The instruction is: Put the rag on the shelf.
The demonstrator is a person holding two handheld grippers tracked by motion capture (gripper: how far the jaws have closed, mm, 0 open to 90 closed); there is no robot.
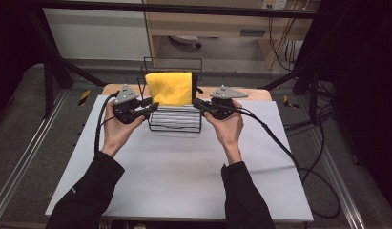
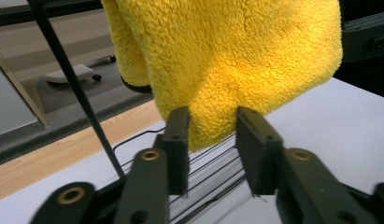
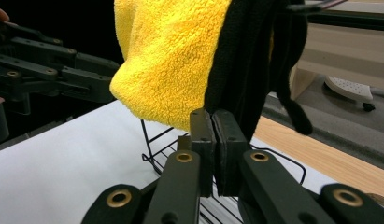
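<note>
A yellow fleece towel [image 1: 169, 88] hangs over the top bar of a black wire rack [image 1: 174, 125] at the back middle of the white table top. My left gripper [image 1: 153, 105] is at the towel's lower left edge. In the left gripper view it [image 2: 212, 116] is open, with the towel's hanging edge [image 2: 227, 56] between the jaws. My right gripper [image 1: 197, 102] is at the rack's right side. In the right gripper view it [image 3: 212, 114] is shut just below the towel [image 3: 171, 56] and a black cloth [image 3: 248, 60], with nothing visible between its pads.
The white sheet [image 1: 184, 171] covers a wooden table [image 1: 253, 93] and lies bare in front of the rack. Black cables [image 1: 279, 143] trail from both grippers. A black frame bar [image 1: 184, 8] runs across the back, with floor and a wooden shelf beyond.
</note>
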